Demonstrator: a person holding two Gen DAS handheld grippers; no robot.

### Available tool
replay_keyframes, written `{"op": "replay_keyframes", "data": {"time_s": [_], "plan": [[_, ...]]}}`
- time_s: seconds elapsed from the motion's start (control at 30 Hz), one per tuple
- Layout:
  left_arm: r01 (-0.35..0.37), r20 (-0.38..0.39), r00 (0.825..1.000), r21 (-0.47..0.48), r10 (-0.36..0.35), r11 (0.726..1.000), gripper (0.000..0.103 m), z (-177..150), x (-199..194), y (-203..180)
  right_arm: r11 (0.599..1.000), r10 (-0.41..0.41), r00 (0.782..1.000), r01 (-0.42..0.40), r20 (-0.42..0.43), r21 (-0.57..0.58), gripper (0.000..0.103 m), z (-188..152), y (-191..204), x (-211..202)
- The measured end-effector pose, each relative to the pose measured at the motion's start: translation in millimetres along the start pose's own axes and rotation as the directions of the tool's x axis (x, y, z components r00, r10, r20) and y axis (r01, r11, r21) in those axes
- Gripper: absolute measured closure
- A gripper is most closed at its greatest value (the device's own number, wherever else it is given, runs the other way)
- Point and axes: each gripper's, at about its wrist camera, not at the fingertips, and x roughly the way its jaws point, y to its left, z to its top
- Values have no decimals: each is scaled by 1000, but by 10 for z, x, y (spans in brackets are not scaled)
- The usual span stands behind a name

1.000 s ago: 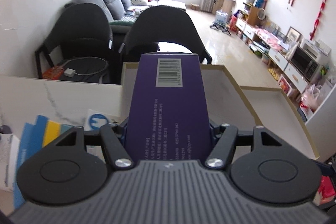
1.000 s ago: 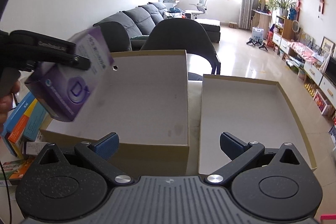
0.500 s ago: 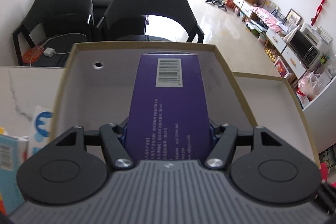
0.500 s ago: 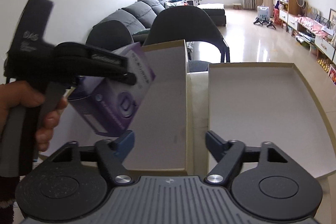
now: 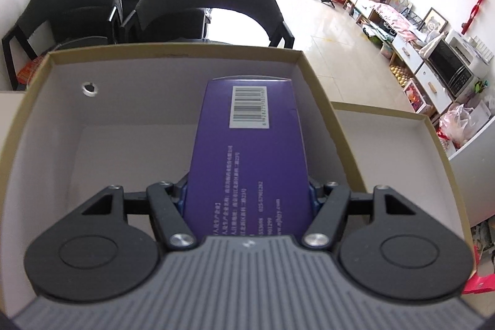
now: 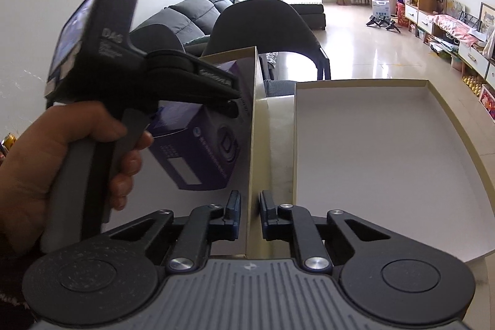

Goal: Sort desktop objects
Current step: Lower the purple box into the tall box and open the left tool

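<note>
The left gripper (image 5: 247,194) is clamped on a purple carton (image 5: 247,150), its pads pressing the two long sides near the rear end; the carton hangs inside the deep cardboard box (image 5: 312,73), over the right half of the floor, and whether its far end already touches the bottom cannot be told. The right gripper (image 6: 250,214) has just been closing, and its jaws now stand together on the box's right side wall (image 6: 252,144), the thin card pinched between the pads; beside it, touching or nearly so, lies the shallow tray (image 6: 439,101), with nothing in it that shows.

What could go wrong, as a judgement: if the left jaws part while the carton is above the floor, it may drop nose-first and tip against the side wall or land askew; if the carton is pushed further forward, its leading edge may strike the far wall and shove the box, though the right-hand pinch should steady that; a hard pull on the wall may bend the thin card; the person's hand (image 6: 62,163) and the left tool sit close to the pinched wall, so the two tools may knock together on withdrawal.

The carton's long axis runs away from the left camera toward the far wall, barcode end leading and tilted downward; the printed broad face looks up.
</note>
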Motion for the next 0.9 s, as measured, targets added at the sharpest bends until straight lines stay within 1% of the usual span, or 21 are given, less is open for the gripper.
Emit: {"op": "replay_keyframes", "data": {"time_s": [0.13, 0.33, 0.37, 0.4, 0.53, 0.6, 0.67, 0.7, 0.77, 0.83, 0.9], "plan": [[-3, -6, 1000, 0, 3, 1000, 39, 5, 60, -18, 1000, -3, 1000, 3, -2, -11, 88, 10, 4, 23], [-1, -36, 999, -4, 1, 1000, 38, 3, 89, 13, 1000, -2, 1000, 2, -9, -16, 88, 16, 3, 28], [1, -36, 999, -2, -1, 1000, 34, 7, 80, 11, 1000, -1, 1000, 1, -12, -15, 87, 20, -2, 38], [5, -34, 999, -1, -5, 1000, 34, 7, 57, 13, 1000, -1, 1000, 1, -15, -14, 87, 27, -10, 57], [11, -36, 999, -1, -11, 1000, 26, 40, -3, 15, 1000, -8, 1000, 8, -18, -19, 86, 47, 0, 75], [11, -31, 999, 2, -11, 1000, 24, 40, -64, 29, 1000, -14, 1000, 14, -14, -23, 81, 63, 2, 67], [8, -22, 1000, 6, -8, 1000, 23, 30, -129, 59, 999, -26, 1000, 26, -6, -29, 79, 77, 6, 46], [1, -16, 1000, 10, -1, 1000, 22, 21, -167, 74, 999, -30, 1000, 30, -4, -37, 74, 85, 11, 41], [-12, -1, 1000, 21, 12, 1000, 18, 7, -231, 95, 998, -39, 999, 39, 0, -52, 72, 102, 24, 31], [-23, 8, 1000, 26, 23, 999, 17, -11, -283, 127, 996, -45, 999, 45, 3, -72, 71, 122, 61, 27], [-28, 13, 1000, 24, 27, 999, 17, -25, -332, 166, 994, -50, 999, 50, 9, -93, 67, 137, 94, 24]]}}
